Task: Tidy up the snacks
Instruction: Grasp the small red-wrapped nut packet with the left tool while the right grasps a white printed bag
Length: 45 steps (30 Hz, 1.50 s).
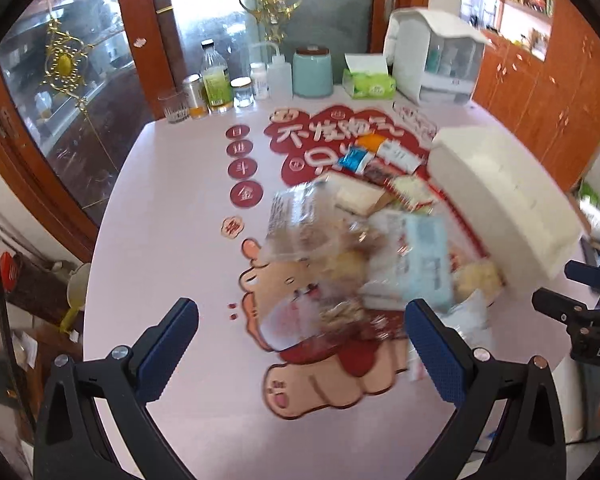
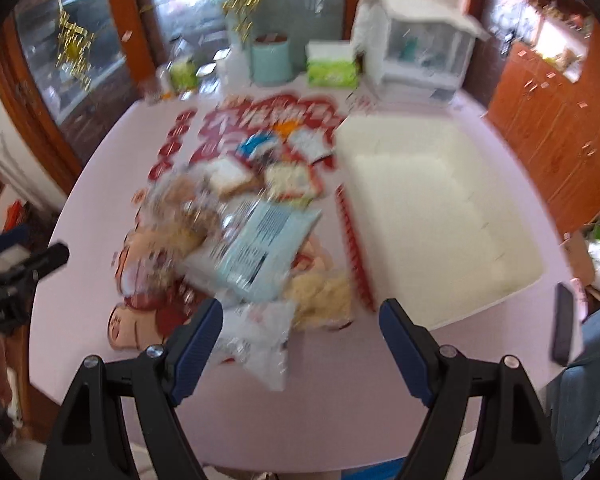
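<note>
Holding both my left gripper (image 1: 302,344) and right gripper (image 2: 300,340) wide open and empty; the snack pile (image 2: 240,232) stretches away from me, just left of the white bin (image 2: 440,216).

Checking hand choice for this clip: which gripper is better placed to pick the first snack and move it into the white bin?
Probably the right gripper. It is open, a clear packet lies just ahead of it, and the white bin sits on its side of the pile. The left gripper, also open, faces the pile's far side.
</note>
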Each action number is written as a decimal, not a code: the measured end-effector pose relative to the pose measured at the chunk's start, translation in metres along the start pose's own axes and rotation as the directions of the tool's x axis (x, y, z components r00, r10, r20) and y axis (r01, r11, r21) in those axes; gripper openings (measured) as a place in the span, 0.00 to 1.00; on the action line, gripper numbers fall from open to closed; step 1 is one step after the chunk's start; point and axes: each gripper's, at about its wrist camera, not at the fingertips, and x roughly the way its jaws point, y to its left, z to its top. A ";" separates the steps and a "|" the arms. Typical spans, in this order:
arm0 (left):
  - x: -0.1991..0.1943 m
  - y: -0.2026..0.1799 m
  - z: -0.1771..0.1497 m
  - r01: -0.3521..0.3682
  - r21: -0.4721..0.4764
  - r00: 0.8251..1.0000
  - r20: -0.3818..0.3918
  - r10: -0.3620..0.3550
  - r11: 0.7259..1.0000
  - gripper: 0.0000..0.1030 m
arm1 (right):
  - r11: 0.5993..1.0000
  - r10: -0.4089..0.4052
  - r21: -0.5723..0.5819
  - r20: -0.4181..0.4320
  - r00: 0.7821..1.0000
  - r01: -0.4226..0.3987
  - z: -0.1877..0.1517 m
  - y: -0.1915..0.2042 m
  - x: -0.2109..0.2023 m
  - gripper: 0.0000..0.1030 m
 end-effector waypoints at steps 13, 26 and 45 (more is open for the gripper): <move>0.099 0.017 -0.026 0.163 0.128 0.974 -0.181 -0.138 0.978 0.99 | 0.966 0.237 0.156 -0.207 0.949 -0.207 -0.035 -0.001 0.110 0.79; 0.162 -0.036 -0.018 0.249 0.328 0.943 -0.296 -0.151 0.911 0.76 | 0.949 0.290 0.201 -0.254 0.923 -0.243 -0.036 0.012 0.134 0.62; 0.148 -0.019 -0.020 0.314 0.188 0.915 -0.320 -0.245 0.930 0.01 | 0.981 0.193 0.053 -0.202 0.960 -0.186 -0.037 0.025 0.095 0.49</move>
